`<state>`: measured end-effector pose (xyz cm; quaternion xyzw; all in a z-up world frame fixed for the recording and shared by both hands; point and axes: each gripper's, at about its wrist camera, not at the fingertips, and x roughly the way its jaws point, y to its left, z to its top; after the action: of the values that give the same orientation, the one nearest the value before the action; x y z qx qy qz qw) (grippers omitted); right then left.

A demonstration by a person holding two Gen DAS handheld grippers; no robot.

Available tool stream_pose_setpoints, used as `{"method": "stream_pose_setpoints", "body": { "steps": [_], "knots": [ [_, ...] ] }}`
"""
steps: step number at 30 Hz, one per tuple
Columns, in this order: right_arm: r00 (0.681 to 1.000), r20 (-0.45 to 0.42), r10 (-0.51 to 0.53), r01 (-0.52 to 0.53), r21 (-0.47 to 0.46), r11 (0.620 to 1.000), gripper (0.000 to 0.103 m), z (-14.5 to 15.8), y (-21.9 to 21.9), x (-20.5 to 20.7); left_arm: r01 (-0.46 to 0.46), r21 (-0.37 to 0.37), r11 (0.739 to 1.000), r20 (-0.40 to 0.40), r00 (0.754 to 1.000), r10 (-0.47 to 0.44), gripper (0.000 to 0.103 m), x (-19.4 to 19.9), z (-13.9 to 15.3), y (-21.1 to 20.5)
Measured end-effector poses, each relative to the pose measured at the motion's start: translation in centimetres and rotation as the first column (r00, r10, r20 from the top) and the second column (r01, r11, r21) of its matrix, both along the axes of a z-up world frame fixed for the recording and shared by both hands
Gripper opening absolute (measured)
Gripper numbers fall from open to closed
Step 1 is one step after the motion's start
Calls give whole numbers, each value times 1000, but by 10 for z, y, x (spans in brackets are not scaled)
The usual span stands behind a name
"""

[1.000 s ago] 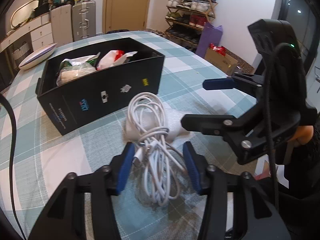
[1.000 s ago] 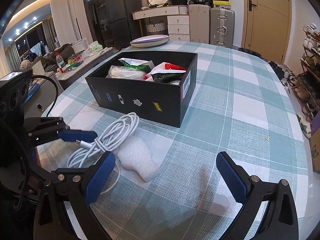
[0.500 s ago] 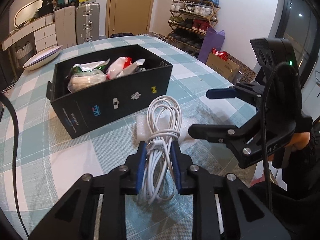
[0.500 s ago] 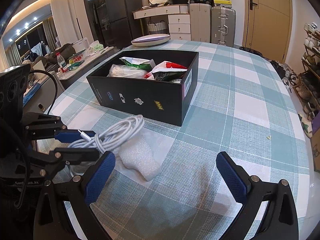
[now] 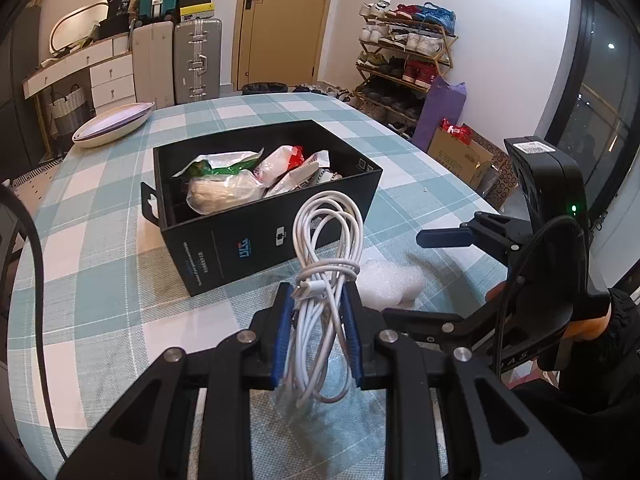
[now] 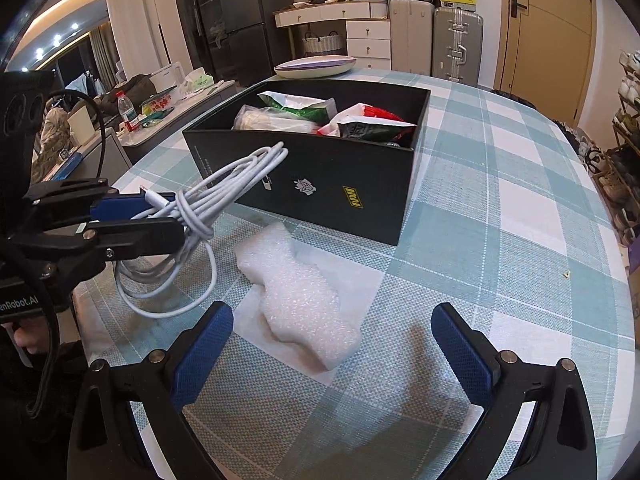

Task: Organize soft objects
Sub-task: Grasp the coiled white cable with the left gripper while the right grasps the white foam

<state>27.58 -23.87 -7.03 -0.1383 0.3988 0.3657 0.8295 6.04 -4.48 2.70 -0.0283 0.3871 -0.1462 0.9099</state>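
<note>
My left gripper [image 5: 317, 332] is clamped on the coiled white charging cable [image 5: 326, 280], whose long axis runs forward along the fingers with its far loops pointing at the near wall of the black box [image 5: 256, 248] just ahead, so the left hand is nearer the box. My right gripper [image 6: 332, 354] stands wide and empty just short of the white foam sheet [image 6: 296, 300] on the checked tablecloth [image 6: 500, 240]. The box floor is hidden under packets.
</note>
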Motion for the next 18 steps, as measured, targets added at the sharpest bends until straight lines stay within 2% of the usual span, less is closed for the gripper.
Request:
{"method": "stream_pose_setpoints", "body": {
  "steps": [3,5,12,18],
  "knots": [
    [1000,11,0,1,-6,1000,97,-1,4,-2,-5,2,1000,3,1000,5,22,0,1,2],
    [1000,9,3,-3,-7,1000,90,-1,5,-3,-9,3,1000,6,1000,9,22,1,2,3],
    [1000,11,4,-4,-10,1000,78,-1,7,-4,-12,2,1000,18,1000,12,22,0,6,4],
    [1000,21,20,-20,-4,1000,63,1,8,-7,-19,-1,1000,32,999,19,22,-1,11,7]
  ]
}}
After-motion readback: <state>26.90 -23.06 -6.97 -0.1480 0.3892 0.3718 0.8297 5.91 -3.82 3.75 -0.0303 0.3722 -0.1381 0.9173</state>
